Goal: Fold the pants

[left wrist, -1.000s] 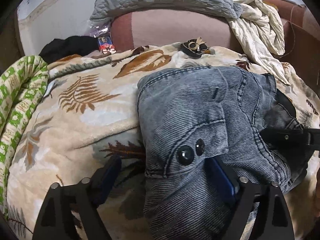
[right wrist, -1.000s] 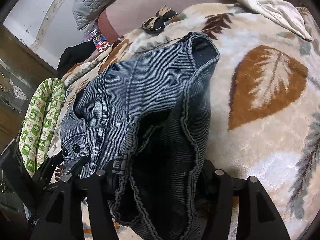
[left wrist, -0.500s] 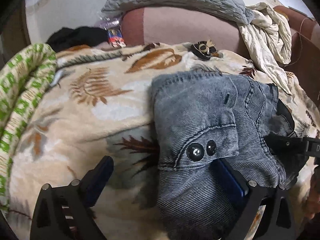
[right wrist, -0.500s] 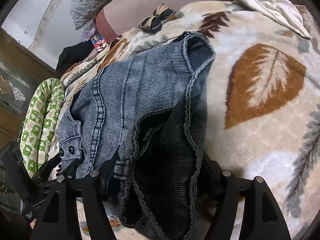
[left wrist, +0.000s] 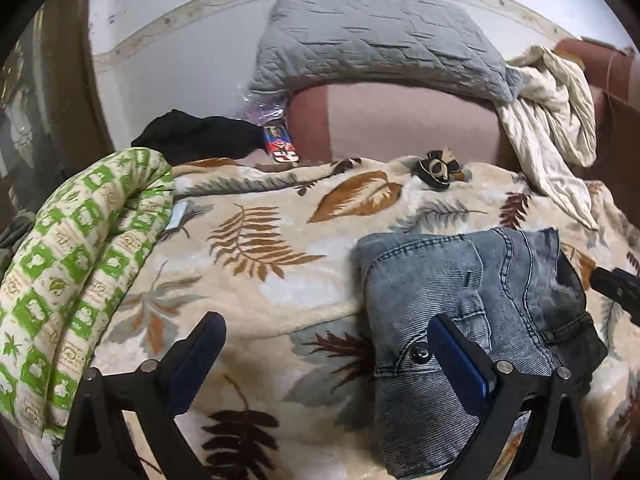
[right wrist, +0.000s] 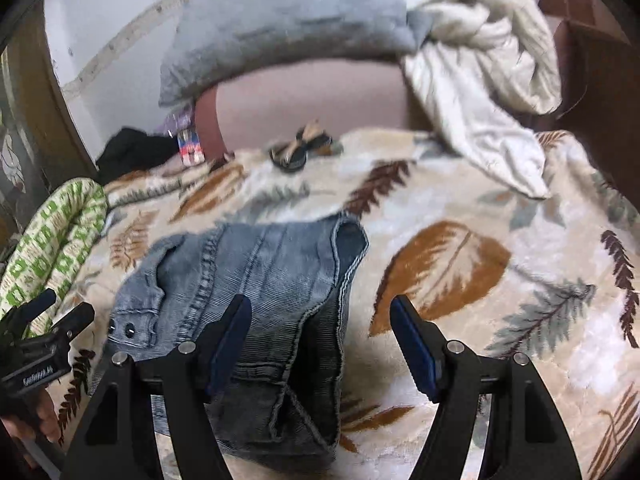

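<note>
The folded blue denim pants (left wrist: 460, 312) lie in a compact bundle on a cream leaf-print blanket (left wrist: 256, 264) that covers the bed. In the left wrist view the bundle sits toward the right, with a snap button (left wrist: 419, 355) showing on its near flap and a darker inner layer spilling out at its right edge.

The left tool (left wrist: 324, 356) has its fingers spread wide apart and grips nothing; its left finger stands over bare blanket, while its right finger (left wrist: 460, 360) overlaps the near left part of the denim. Whether that finger touches the cloth cannot be told.

The right tool (right wrist: 320, 344) is likewise spread wide and holds nothing. In the right wrist view its left finger (right wrist: 228, 340) overlaps the pants (right wrist: 256, 280), and its right finger stands over the blanket (right wrist: 500, 208) just beside the bundle. The left tool (right wrist: 44, 344) shows at the lower left edge of this view, beside the pants.

A green-and-white patterned quilt roll (left wrist: 76, 280) lies along the left side of the blanket. At the far edge rest a small dark bow-shaped item (left wrist: 438, 168), a black garment (left wrist: 200, 136) and a small colourful packet (left wrist: 280, 144). Behind them a grey quilted pillow (left wrist: 376, 40) tops a pink headboard cushion (left wrist: 408, 120), with a crumpled cream cloth (left wrist: 552, 120) draped at the right.
</note>
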A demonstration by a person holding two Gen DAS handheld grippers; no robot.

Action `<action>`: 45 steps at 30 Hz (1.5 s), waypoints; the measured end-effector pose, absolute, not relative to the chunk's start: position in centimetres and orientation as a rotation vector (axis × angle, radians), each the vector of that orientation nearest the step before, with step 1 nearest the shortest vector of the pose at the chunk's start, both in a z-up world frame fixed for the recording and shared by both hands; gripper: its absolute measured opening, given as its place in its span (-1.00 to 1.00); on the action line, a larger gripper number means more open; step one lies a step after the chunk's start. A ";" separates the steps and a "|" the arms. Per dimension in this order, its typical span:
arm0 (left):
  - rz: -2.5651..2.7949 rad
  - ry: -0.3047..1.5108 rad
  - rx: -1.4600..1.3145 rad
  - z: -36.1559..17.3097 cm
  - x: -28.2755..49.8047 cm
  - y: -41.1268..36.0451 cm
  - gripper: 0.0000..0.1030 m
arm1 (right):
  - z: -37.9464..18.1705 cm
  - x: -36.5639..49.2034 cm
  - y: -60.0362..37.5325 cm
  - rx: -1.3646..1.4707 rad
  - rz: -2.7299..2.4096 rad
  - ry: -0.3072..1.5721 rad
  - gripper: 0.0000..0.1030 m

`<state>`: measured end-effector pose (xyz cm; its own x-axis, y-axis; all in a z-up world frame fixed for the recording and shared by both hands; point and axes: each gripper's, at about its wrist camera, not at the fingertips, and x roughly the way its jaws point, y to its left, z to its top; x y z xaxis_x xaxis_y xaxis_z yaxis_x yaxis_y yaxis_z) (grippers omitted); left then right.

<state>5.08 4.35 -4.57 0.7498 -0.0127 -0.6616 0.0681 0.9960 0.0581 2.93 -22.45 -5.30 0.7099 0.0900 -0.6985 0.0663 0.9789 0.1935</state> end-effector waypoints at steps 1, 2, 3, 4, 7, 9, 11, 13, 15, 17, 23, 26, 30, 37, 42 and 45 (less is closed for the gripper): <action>-0.037 0.723 0.077 -4.5 4.9 4.5 0.98 | -5.1 2.4 -22.3 0.212 0.013 0.764 0.41; -0.031 0.726 0.075 -4.5 4.8 4.6 0.98 | -4.7 1.8 -22.0 0.209 0.012 0.742 0.41; -0.028 0.729 0.074 -4.5 4.5 4.6 0.98 | -4.5 1.2 -21.9 0.202 0.013 0.725 0.41; -0.028 0.734 0.074 -4.4 4.1 4.5 0.98 | -4.3 0.7 -21.5 0.189 0.014 0.708 0.41; -0.043 0.722 0.075 -4.1 2.8 4.0 0.99 | -3.5 -0.9 -20.2 0.155 0.029 0.662 0.41; -0.066 0.701 0.093 -3.7 1.6 3.4 0.99 | -3.1 -2.0 -19.4 0.155 0.050 0.637 0.41; -0.067 0.674 0.118 -3.2 0.7 2.9 0.99 | -2.5 -3.1 -18.7 0.149 0.066 0.609 0.41; -0.061 0.646 0.137 -2.6 -0.2 2.6 0.99 | -1.9 -4.1 -18.2 0.140 0.083 0.579 0.42; -0.051 0.622 0.132 -2.1 -1.1 2.6 0.99 | -1.1 -5.3 -18.0 0.130 0.087 0.535 0.42; -0.043 0.612 0.115 -1.7 -1.8 2.8 0.99 | -0.5 -6.4 -18.0 0.132 0.085 0.502 0.51; -0.030 0.599 0.099 -1.9 -3.8 3.3 1.00 | 0.8 -9.9 -17.6 0.090 0.056 0.406 0.57; -0.047 0.603 0.097 -2.2 -4.8 3.5 1.00 | 1.1 -11.2 -17.3 0.069 0.045 0.379 0.57; -0.060 0.598 0.104 -2.7 -5.8 3.7 1.00 | 1.0 -12.1 -16.9 0.063 0.028 0.357 0.57; -0.056 0.579 0.106 -3.2 -5.3 3.9 1.00 | -1.6 -10.3 -16.6 0.093 0.011 0.436 0.57; -0.054 0.597 0.121 -3.9 -4.6 3.6 1.00 | -3.4 -8.9 -17.0 0.135 0.002 0.514 0.57; -0.050 0.602 0.126 -4.1 -4.4 3.5 1.00 | -3.7 -8.9 -17.1 0.139 -0.002 0.515 0.57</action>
